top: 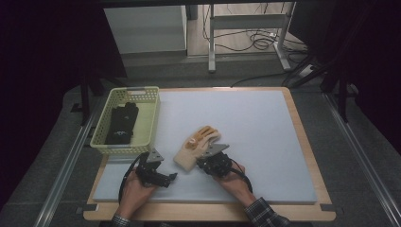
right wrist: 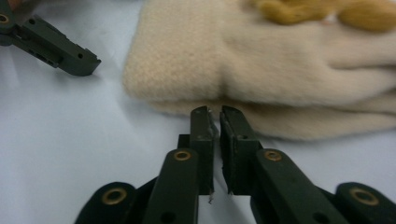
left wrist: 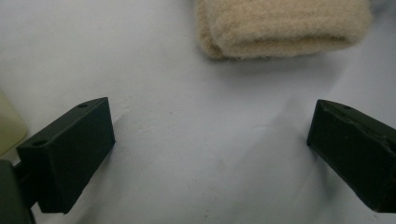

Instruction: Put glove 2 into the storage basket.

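High view: I held one gripper in each hand over the pale grey mat (top: 265, 132) that covered the worktop (top: 302, 142). The cream glove (top: 195, 150), its orange-tipped digits pointing away from me, lay near the front middle of the mat. My right gripper (top: 211, 160) sat at the glove's cuff on its near right side; my left gripper (top: 171, 177) rested on the mat just left of the cuff, apart from it. A yellow basket (top: 150, 116) stood at the left edge of the worktop with dark gloves (top: 122, 124) inside. Right gripper view: the right gripper's fingers (right wrist: 201, 135) were drawn almost together, a thin slit between them, their tips touching the folded lower edge of the cream glove; whether they pinched any fabric I could not tell. The left gripper's finger appeared at upper left, clear of the cuff. Left gripper view: the left gripper's fingers (left wrist: 74, 149) were spread wide with bare mat between them, holding nothing, and the cuff lay ahead, well beyond the tips.
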Motion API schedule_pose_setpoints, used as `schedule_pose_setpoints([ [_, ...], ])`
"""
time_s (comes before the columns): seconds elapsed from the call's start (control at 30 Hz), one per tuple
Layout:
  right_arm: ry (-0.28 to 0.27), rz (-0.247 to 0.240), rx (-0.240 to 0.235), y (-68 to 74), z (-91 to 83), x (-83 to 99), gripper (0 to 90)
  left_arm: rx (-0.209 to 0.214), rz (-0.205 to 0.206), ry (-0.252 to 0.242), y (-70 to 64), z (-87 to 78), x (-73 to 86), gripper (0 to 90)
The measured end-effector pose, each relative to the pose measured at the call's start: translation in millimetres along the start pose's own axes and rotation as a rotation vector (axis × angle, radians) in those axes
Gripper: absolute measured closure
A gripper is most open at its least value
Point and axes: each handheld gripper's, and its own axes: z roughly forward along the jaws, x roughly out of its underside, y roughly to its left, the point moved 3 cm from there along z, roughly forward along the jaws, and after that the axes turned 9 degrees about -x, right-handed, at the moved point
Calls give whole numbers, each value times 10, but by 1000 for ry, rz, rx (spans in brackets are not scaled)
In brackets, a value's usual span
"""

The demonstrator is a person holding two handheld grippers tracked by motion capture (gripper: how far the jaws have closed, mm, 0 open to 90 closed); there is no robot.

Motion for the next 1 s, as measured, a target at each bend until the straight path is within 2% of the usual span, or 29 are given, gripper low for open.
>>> schedule_pose_setpoints([
  [0.23, -26, 25, 59, -149, -222, 64, 707, 2, 3, 2, 1, -1, 0, 11],
  [0.53, -40, 82, 132, -352, -447, 183, 439, 3, 2, 2, 2, -1, -1, 10],
  [0.7, -53, 120, 150, -457, -554, 265, 326, 4, 1, 1, 4, 0, 0, 10],
  [1.0, -44, 161, 176, -594, -733, 449, 203, 5, 0, 1, 5, 2, 0, 8],
])
